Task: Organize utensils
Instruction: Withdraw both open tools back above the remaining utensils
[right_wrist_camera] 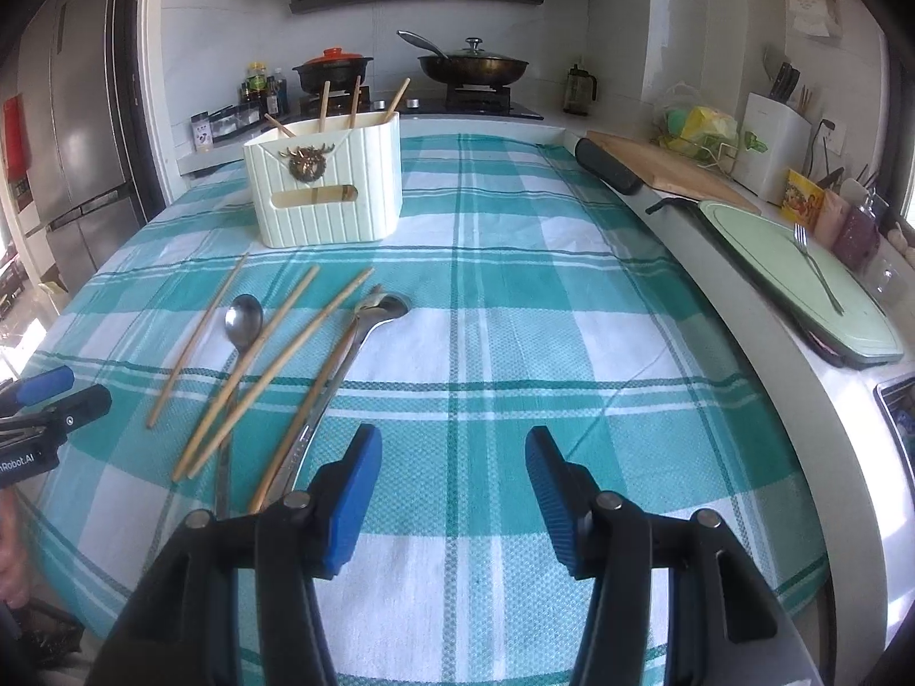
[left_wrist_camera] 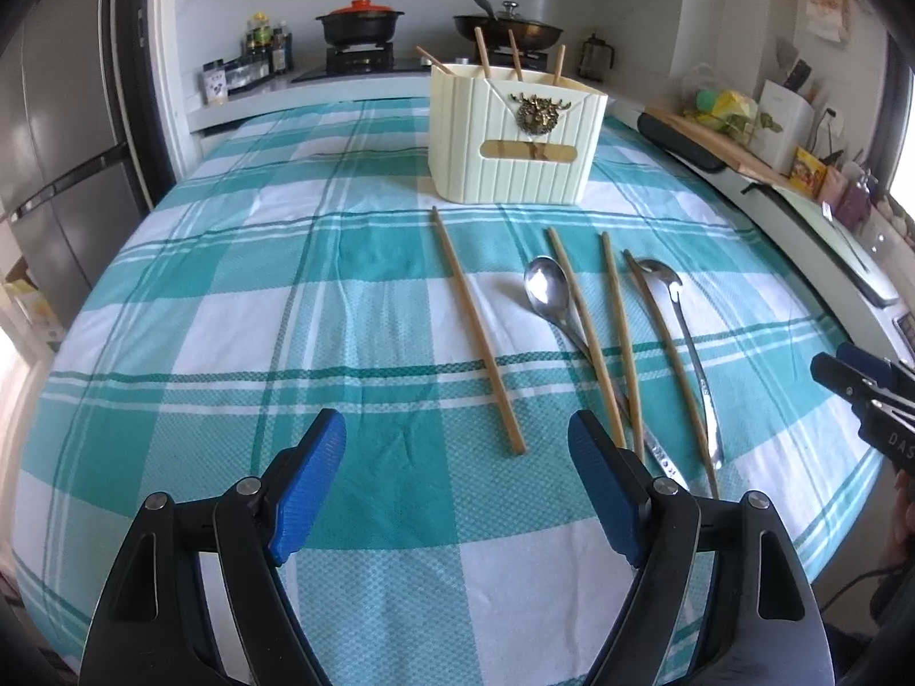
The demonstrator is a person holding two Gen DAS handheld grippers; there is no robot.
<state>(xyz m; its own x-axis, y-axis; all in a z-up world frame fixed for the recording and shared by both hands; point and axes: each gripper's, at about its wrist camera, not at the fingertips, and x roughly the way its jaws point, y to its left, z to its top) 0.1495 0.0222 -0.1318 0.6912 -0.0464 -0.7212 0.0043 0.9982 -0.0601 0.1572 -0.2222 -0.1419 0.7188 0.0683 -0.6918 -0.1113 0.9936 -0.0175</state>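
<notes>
Left gripper (left_wrist_camera: pixel 457 446) gapes wide, right gripper (right_wrist_camera: pixel 454 460) narrower — both empty; chopsticks (left_wrist_camera: pixel 477 331) and spoons (left_wrist_camera: pixel 546 291) lie at one o'clock.

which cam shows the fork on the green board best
The right wrist view. The fork lies in plain sight on the green board at the right, tines toward the wall. In the left wrist view only the edge of the board shows, and no fork can be made out.

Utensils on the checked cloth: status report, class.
Left gripper open, right gripper open, both empty. Four wooden chopsticks, two steel spoons loose before cream ribbed holder. Path clear.
</notes>
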